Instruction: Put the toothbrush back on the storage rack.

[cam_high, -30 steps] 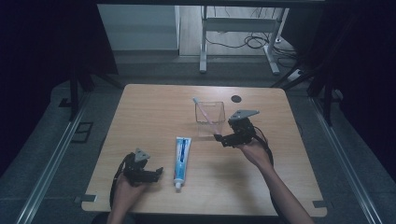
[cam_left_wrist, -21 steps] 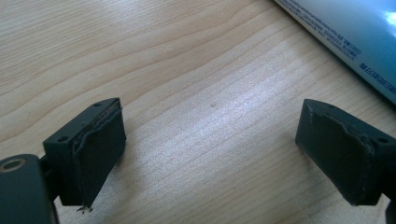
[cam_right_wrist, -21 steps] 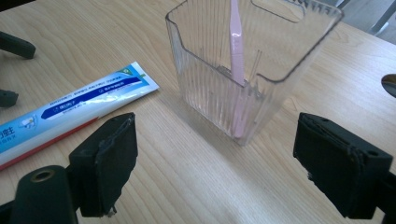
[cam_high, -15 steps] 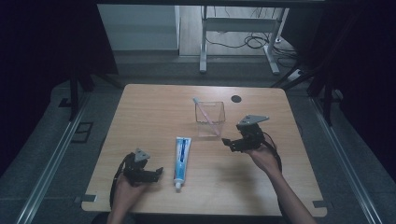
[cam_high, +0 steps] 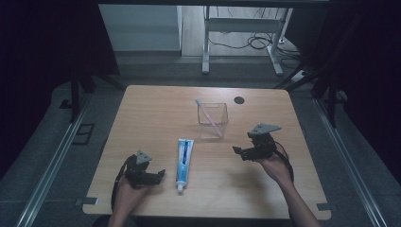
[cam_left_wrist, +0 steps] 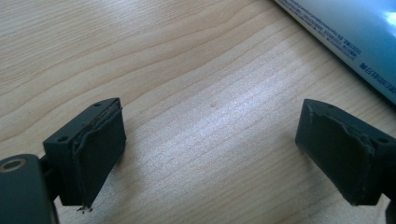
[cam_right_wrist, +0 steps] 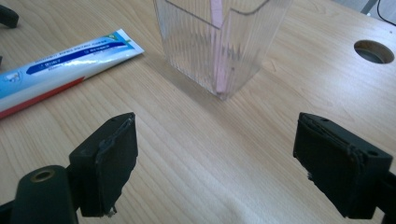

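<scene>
I am holding my right gripper (cam_high: pixel 242 152) with its jaws spread wide and nothing between them, just right of the clear cup (cam_high: pixel 212 121) where the pink toothbrush (cam_high: pixel 206 113) is leaning. My left gripper (cam_high: pixel 157 175) is gaping equally wide and empty beside the toothpaste tube (cam_high: pixel 183 156), which is lying flat on the table (cam_high: pixel 156 109).

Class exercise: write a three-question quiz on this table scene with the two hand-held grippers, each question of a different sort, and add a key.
1. True or false: the toothbrush stands inside the clear container.
2. Which thing lies flat on the table between the two grippers? A) a comb B) a toothpaste tube C) a spoon
3. Fill in: the jaws of the left gripper and the right gripper stand ____.

Key: 1 true; 2 B; 3 open, both empty.
</scene>
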`<state>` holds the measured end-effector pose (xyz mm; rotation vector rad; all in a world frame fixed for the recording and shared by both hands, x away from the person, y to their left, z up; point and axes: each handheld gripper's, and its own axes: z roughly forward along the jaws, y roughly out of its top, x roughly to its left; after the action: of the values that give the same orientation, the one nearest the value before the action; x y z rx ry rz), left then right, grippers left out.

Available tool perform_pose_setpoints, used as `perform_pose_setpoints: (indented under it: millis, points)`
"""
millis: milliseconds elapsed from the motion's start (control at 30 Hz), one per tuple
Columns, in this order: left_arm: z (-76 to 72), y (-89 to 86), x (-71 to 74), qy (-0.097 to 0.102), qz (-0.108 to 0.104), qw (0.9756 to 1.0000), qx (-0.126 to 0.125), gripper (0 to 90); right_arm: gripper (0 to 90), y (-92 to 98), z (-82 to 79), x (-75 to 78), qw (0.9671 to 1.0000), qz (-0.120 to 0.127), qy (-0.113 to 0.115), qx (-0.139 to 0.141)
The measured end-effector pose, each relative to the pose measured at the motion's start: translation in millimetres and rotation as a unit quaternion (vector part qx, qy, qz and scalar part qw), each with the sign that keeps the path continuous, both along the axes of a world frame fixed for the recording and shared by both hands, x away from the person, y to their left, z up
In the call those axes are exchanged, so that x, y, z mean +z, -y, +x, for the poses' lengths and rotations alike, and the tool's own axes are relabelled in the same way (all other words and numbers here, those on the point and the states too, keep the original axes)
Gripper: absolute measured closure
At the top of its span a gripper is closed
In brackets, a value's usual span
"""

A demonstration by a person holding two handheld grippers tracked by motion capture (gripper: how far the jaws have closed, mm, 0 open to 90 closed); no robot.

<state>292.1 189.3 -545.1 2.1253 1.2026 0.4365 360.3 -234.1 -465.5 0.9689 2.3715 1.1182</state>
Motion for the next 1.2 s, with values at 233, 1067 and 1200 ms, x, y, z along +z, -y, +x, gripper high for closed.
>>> perform_pose_setpoints:
  millis: [233,1067,1200]
  points:
    - [0.0,0.0,-0.1,0.000,0.000,1.0000,0.000,8.5,13.9,12.8,-7.8,-6.4,1.0000,0.002,-0.002,-0.009]
    - [0.2,0.1,0.0,0.001,0.001,1.0000,-0.001,8.5,13.4,47.2,-38.9,-43.2,0.9992,0.013,-0.011,-0.037]
    - [0.3,0.3,0.0,0.001,0.000,1.0000,0.001,8.5,13.5,51.4,-43.0,-50.6,0.9990,0.010,-0.016,-0.039]
